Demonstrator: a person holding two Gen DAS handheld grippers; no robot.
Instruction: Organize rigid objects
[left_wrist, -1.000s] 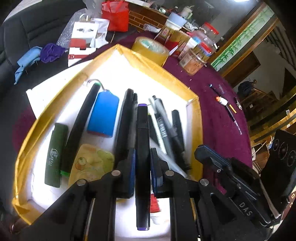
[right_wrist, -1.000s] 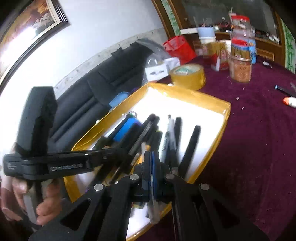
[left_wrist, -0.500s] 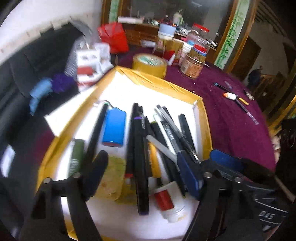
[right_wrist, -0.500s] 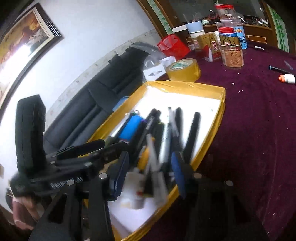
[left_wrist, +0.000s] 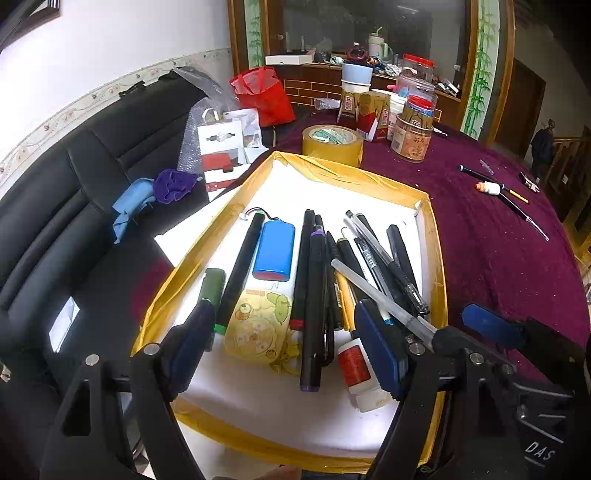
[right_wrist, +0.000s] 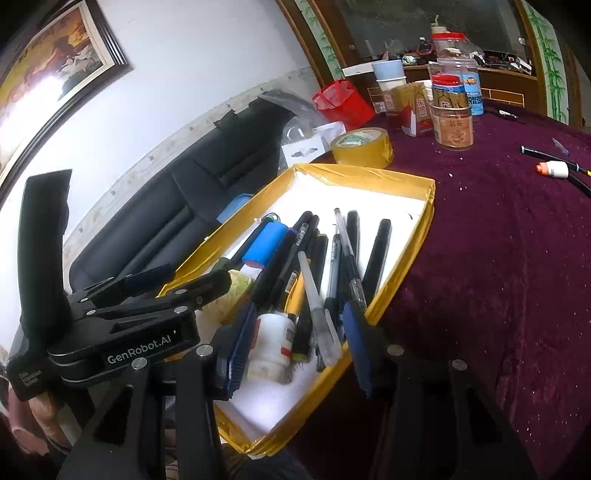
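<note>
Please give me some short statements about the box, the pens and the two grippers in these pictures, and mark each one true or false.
1. Both grippers are open and hold nothing. True: the left gripper and the right gripper each have their fingers spread, with nothing between them.
2. The blue battery pack lies on the purple tablecloth. False: it lies inside the yellow-edged box, among the pens.
3. A roll of tape stands outside the box, behind its far edge. True.
4. All the pens are already in the box. False: a few pens and a small white bottle remain on the tablecloth.
5. The box is closed by a lid. False: it is open on top.
</note>
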